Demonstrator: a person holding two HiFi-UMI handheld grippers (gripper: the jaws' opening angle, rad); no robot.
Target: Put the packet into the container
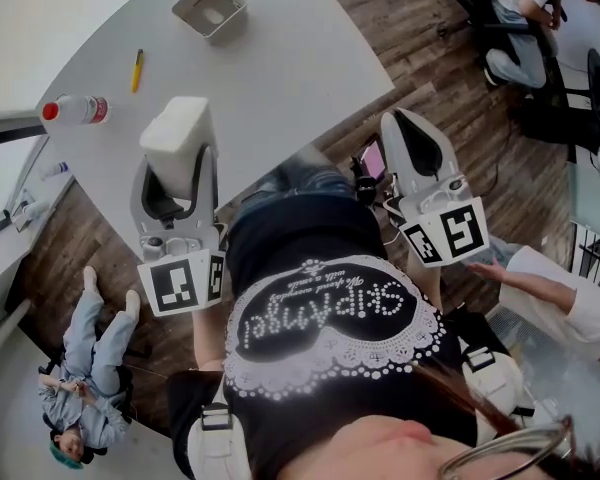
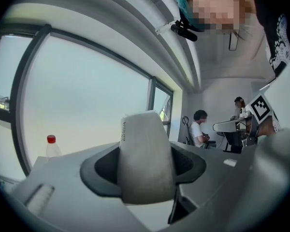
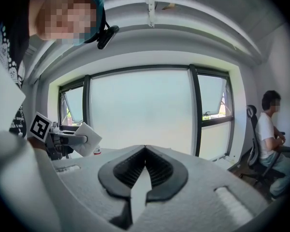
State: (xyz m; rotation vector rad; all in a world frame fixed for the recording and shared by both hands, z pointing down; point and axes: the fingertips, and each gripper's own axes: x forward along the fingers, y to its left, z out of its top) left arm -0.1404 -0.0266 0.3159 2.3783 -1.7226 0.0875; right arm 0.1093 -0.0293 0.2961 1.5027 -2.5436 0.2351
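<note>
My left gripper (image 1: 178,168) is shut on a white packet (image 1: 177,131) and holds it over the near part of the grey table (image 1: 280,78). In the left gripper view the packet (image 2: 145,153) stands upright between the dark pads (image 2: 104,170), and its top end sticks out past them. The square grey container (image 1: 210,8) sits open at the far side of the table, well beyond the packet. My right gripper (image 1: 402,123) is shut with nothing in it, raised off the table's right edge. The right gripper view shows its jaws (image 3: 145,151) meeting at the tips, with the packet (image 3: 85,139) far off at the left.
A clear bottle with a red cap (image 1: 75,110) lies at the table's left edge, and a yellow pen (image 1: 137,68) lies near it. People sit on chairs at the right (image 1: 525,18) and on the floor at the lower left (image 1: 90,368). Windows stand beyond the table.
</note>
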